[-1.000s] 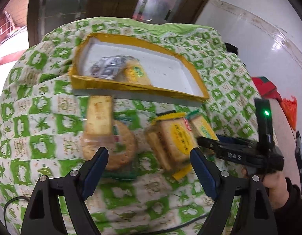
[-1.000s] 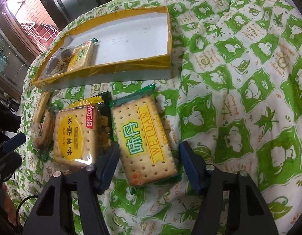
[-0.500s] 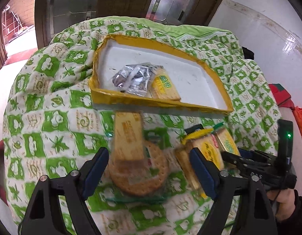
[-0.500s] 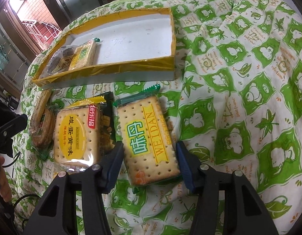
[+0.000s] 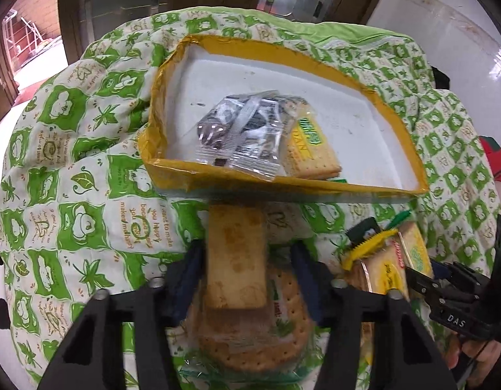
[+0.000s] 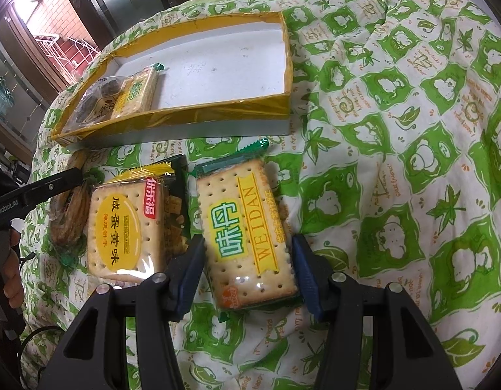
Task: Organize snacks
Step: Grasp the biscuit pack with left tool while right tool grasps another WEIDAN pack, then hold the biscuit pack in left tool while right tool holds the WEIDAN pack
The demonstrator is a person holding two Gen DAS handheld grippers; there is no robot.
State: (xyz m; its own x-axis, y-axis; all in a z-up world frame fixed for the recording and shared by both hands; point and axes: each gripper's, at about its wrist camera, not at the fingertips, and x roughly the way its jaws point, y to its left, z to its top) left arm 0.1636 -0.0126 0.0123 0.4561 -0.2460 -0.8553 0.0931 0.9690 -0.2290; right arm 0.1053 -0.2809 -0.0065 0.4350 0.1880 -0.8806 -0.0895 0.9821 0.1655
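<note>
Straddling a rectangular tan biscuit (image 5: 235, 256) stacked on a round perforated cracker (image 5: 257, 334), the left gripper (image 5: 247, 273) is half-open, below the yellow-rimmed tray (image 5: 172, 169). Right view: right gripper (image 6: 248, 269), half-open, flanks the glossy WEIDAN cracker packet (image 6: 247, 230) on green-patterned quilt (image 6: 396, 162).

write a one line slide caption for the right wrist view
Right gripper straddles a WEIDAN cracker pack on the green quilt, with the yellow-rimmed tray beyond.
</note>
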